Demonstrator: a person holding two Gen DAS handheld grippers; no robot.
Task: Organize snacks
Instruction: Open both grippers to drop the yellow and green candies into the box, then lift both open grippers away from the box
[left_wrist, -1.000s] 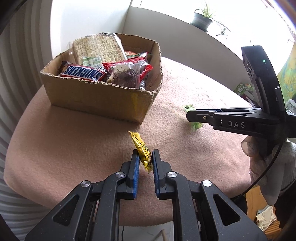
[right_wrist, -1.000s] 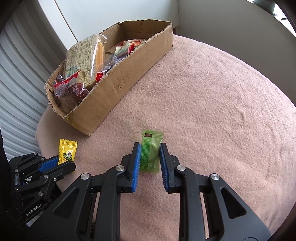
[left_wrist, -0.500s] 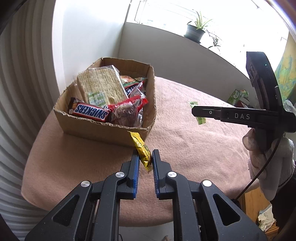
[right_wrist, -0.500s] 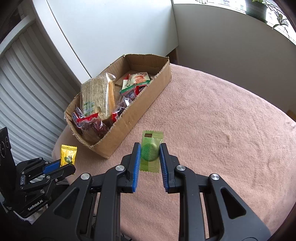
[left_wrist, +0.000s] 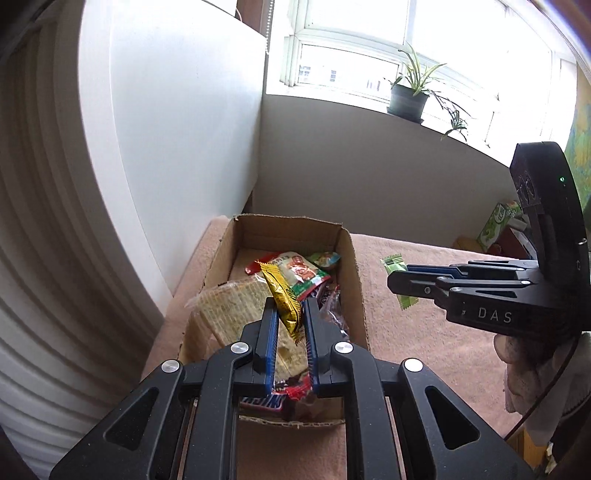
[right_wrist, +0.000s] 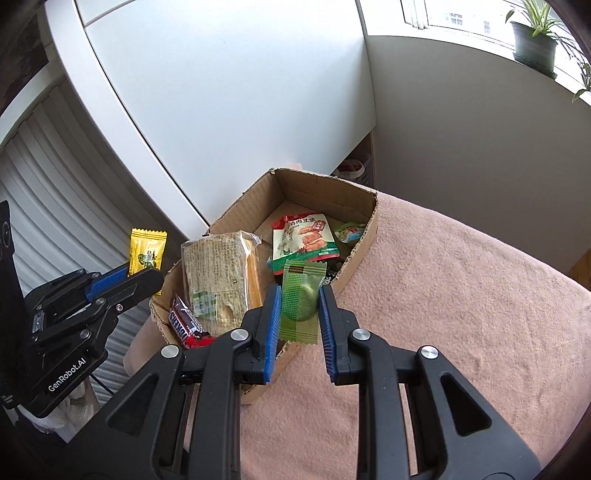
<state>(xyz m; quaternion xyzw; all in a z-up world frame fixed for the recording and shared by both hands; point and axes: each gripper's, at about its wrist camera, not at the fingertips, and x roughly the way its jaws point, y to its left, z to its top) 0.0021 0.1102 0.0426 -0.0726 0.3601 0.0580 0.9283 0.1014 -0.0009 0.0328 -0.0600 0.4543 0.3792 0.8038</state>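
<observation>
- Left tongs (left_wrist: 287, 321) raised above the near end of the cardboard box (left_wrist: 356, 280), pointing forward along the box's length; jaws closed to a narrow gap, clamped on a yellow candy packet (left_wrist: 282, 295).
- Yellow candy packet held by its lower part, long axis tilted, top crimped end leaning up and to the left, over the box contents. From the right wrist view the same packet (right_wrist: 147, 253) stands nearly upright out of the left tongs (right_wrist: 125, 277), face showing a dark printed figure; writing too small to read.
- Right tongs (right_wrist: 297, 325) held above the box's near right corner and the pink-covered counter (right_wrist: 461, 295), pointing toward the box interior; jaws closed on a green wrapped snack (right_wrist: 300, 302), pads pressing both sides.
- Green wrapped snack upright, long axis vertical, crimped ends top and bottom, small brown label at top, round green piece visible through the wrapper. In the left wrist view (left_wrist: 399, 275) its ends stick out above and below the right tongs (left_wrist: 397, 280).
- Box holds a cracker pack (right_wrist: 216, 280), a Snickers bar (right_wrist: 183, 325) with part of the name readable, a red-and-green snack bag (right_wrist: 304, 236) with Chinese print, and a small green-lidded cup (right_wrist: 351, 232).
- Tong bodies read "DAS" on the right one, "GenRobot.AI" on the left one.
- Potted plant (left_wrist: 410, 92) on the windowsill.
</observation>
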